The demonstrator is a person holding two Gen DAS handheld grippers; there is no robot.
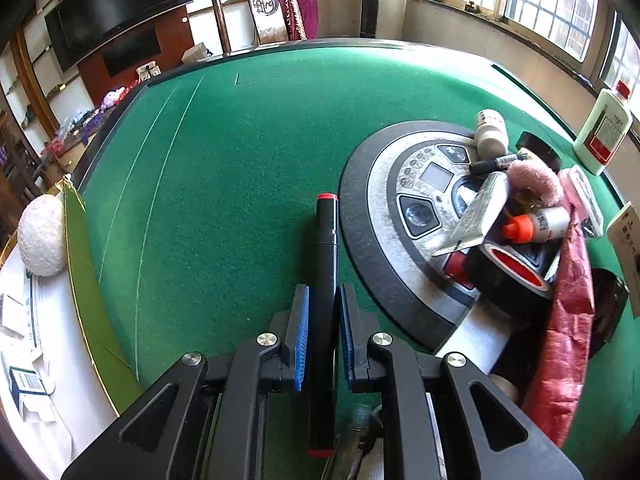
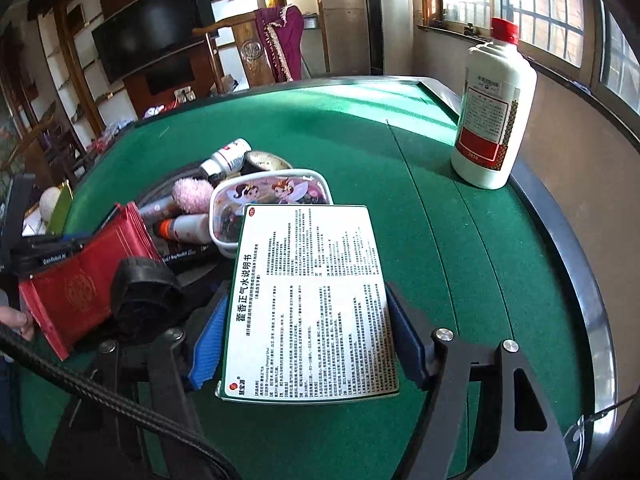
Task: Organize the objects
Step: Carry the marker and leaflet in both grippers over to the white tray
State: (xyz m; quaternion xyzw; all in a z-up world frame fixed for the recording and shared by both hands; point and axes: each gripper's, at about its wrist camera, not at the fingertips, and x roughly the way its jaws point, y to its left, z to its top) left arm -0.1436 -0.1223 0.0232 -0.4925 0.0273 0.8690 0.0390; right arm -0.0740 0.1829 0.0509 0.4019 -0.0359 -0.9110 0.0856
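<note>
My left gripper (image 1: 324,292) is shut on a black marker (image 1: 326,232) with red ends. The marker runs along the fingers and points away over the green felt table (image 1: 240,140). In the right wrist view, a white medicine box (image 2: 308,280) with printed text and green edges lies flat between the blue pads (image 2: 208,340). Both pads touch its long sides, so my right gripper (image 2: 308,296) is shut on it, just above the felt (image 2: 440,240).
A pile sits on the round control panel (image 1: 400,200): white bottles (image 1: 490,132), orange-capped tube (image 1: 536,224), black tape roll (image 1: 516,276), pink puff (image 1: 536,180), red packet (image 2: 80,280), cartoon-printed lunch box (image 2: 272,196). A white red-capped bottle (image 2: 492,116) stands near the table's rim.
</note>
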